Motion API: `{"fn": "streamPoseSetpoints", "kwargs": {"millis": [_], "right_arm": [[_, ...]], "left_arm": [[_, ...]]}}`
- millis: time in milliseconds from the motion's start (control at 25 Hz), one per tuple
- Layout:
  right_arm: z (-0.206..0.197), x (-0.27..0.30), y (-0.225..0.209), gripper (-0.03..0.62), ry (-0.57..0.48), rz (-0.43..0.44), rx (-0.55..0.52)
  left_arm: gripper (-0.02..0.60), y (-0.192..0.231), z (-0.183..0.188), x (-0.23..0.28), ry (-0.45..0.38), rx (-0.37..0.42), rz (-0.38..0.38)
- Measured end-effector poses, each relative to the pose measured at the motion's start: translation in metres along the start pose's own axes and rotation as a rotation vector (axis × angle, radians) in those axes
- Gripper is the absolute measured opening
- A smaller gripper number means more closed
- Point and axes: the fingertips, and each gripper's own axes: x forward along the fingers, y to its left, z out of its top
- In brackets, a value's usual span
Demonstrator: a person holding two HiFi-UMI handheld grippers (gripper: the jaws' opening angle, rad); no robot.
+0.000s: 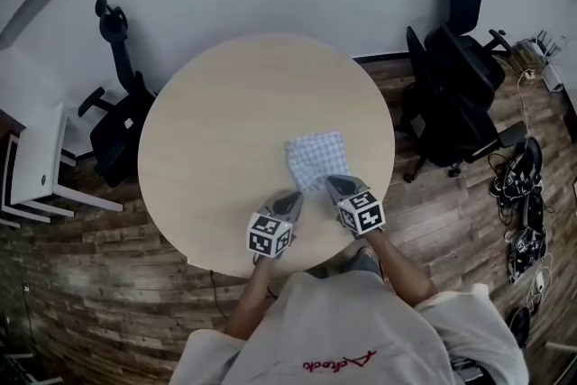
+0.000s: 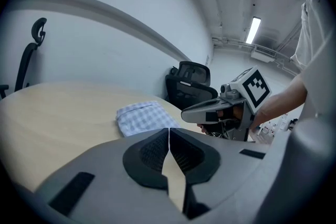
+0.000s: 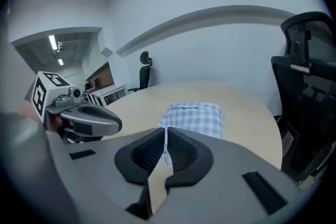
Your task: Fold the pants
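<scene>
The pants [image 1: 315, 158] lie folded into a small blue-and-white checked bundle on the round wooden table [image 1: 216, 122], right of its middle. My left gripper [image 1: 290, 201] hovers just short of the bundle's near left corner, jaws shut and empty. My right gripper [image 1: 335, 185] is at the bundle's near right edge, jaws together with nothing between them. The left gripper view has the bundle [image 2: 143, 117] beyond my shut jaws [image 2: 169, 134] and the right gripper [image 2: 191, 114] alongside. In the right gripper view the bundle [image 3: 193, 118] lies straight ahead of the jaws [image 3: 166, 136], the left gripper [image 3: 113, 124] beside them.
A black office chair [image 1: 455, 77] stands right of the table, another [image 1: 117, 113] at its left. A white desk [image 1: 36, 167] is at the far left. Cables and gear [image 1: 523, 203] lie on the wood floor at the right. A white wall runs behind.
</scene>
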Motion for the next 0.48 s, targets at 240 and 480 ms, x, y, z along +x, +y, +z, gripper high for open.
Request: {"fn": "streamPoseSetpoints", "kwargs": {"millis": [240,480], "right_arm": [[-0.007,-0.038,-0.007,0.031,-0.047,0.013,-0.017],[-0.018,-0.094,-0.008,0.030,-0.089,0.059,-0.036]], "left_arm": [[0.035,-0.031,-0.002,0.005,-0.010,-0.021,0.009],[0.035,-0.080,-0.003,-0.001,-0.020,0.005,0.065]]}}
